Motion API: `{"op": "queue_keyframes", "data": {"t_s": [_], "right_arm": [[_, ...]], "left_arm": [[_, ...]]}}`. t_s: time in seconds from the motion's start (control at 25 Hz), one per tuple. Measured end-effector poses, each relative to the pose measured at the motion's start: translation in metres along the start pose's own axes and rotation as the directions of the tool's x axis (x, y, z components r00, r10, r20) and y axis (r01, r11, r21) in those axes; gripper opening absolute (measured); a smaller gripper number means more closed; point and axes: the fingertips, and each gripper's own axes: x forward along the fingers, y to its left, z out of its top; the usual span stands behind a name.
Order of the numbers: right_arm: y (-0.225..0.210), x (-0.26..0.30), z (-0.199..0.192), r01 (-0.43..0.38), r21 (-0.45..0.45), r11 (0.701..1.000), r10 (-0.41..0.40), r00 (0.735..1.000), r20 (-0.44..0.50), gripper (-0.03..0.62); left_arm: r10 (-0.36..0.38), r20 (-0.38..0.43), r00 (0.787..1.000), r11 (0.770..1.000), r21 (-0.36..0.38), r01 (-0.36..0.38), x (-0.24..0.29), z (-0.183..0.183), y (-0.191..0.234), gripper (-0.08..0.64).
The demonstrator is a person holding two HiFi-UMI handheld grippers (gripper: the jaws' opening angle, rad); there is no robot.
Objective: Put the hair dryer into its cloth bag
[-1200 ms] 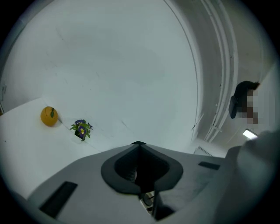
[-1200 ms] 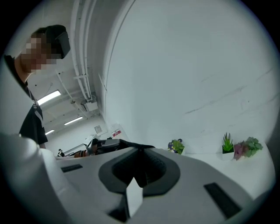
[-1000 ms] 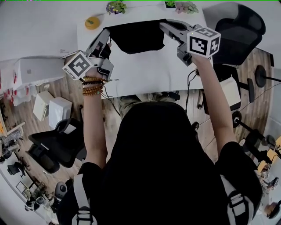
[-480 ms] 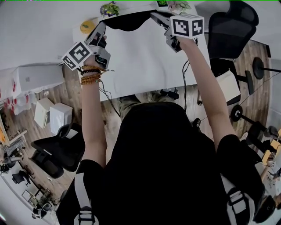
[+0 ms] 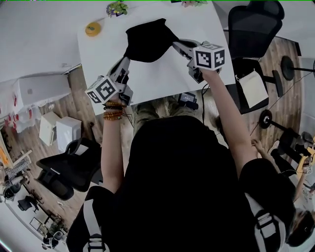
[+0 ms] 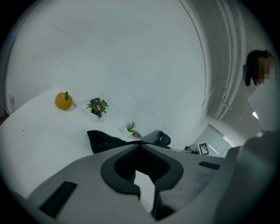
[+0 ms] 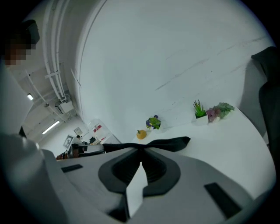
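Both claws have come down toward the table (image 5: pixel 167 78), and the black cloth bag (image 5: pixel 146 42) now sags between them. The left claw (image 5: pixel 126 61) and the right claw (image 5: pixel 178 45) are each pinched closed on its rim. I see no hair dryer; perhaps it is already inside.

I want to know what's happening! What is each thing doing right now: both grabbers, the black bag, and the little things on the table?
left gripper: shut on one edge of the cloth bag.
right gripper: shut on the opposite edge.
cloth bag: held between both grippers, over the table.
orange: resting on the table, stem up.
flower pot: upright, near the orange.
hair dryer: not in sight.
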Motion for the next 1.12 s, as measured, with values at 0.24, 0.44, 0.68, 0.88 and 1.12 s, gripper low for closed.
{"op": "queue_keyframes", "data": {"t_s": [0.24,0.44,0.68,0.88,1.12], "right_arm": [[-0.003,-0.02,-0.115,0.103,-0.016,0.995,-0.104,0.992,-0.071,0.037],[-0.016,-0.033,-0.192,0.217,0.051,0.975,-0.211,0.972,-0.102,0.038],[-0.03,-0.054,-0.274,0.394,0.077,0.916,-0.373,0.906,-0.2,0.038],[-0.029,-0.094,-0.312,0.475,-0.076,0.877,-0.477,0.836,-0.273,0.038],[0.027,-0.096,-0.113,0.519,-0.419,0.745,-0.487,0.853,0.189,0.038]], "left_arm": [[0.058,-0.209,0.976,0.99,0.135,-0.03,-0.028,-0.098,0.02,0.032],[0.071,-0.314,0.947,0.977,0.211,-0.003,-0.042,-0.161,0.032,0.032],[0.164,-0.501,0.85,0.956,0.294,-0.011,-0.075,-0.246,0.072,0.032],[0.201,-0.499,0.843,0.932,0.362,-0.008,-0.107,-0.245,0.088,0.032],[0.214,-0.005,0.977,0.76,0.629,-0.163,-0.071,-0.063,0.037,0.032]]}}
